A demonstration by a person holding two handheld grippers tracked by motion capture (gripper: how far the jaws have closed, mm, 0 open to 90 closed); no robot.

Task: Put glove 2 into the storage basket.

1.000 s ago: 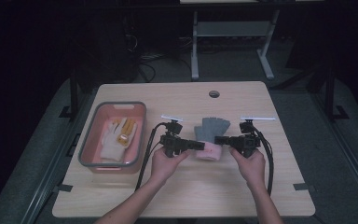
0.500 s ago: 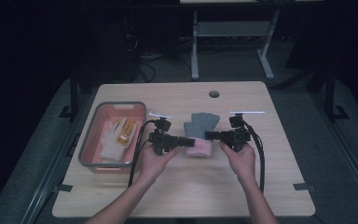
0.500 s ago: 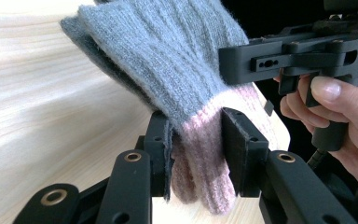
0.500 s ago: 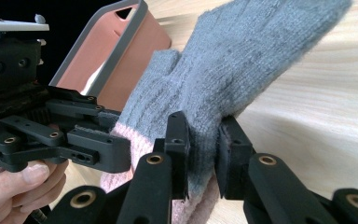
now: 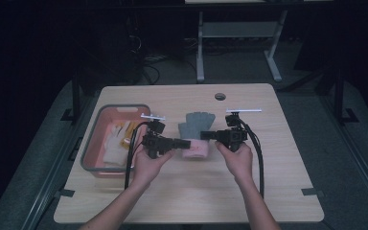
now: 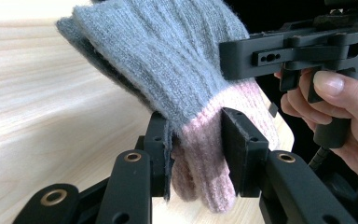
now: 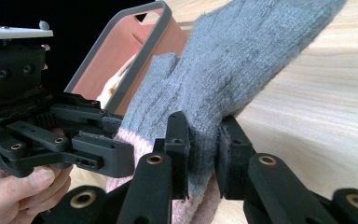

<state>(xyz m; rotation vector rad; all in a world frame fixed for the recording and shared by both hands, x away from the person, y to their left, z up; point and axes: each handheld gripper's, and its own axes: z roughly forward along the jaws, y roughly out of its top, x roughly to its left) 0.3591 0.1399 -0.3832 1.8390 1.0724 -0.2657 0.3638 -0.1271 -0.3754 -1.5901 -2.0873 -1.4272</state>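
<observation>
A: Where do we have the glove point(image 5: 197, 130)?

B: Held between our two grippers above the table point(image 5: 268, 191), its grey fingers pointing to twelve o'clock in the high view. The left gripper point(image 6: 196, 154) pinches the pink cuff at nine o'clock.

A: And the right gripper point(image 7: 203, 147)?

B: Its jaws are pressed on the knit at the three o'clock edge. The bin point(image 5: 92, 154) sits at nine o'clock, well apart.
</observation>
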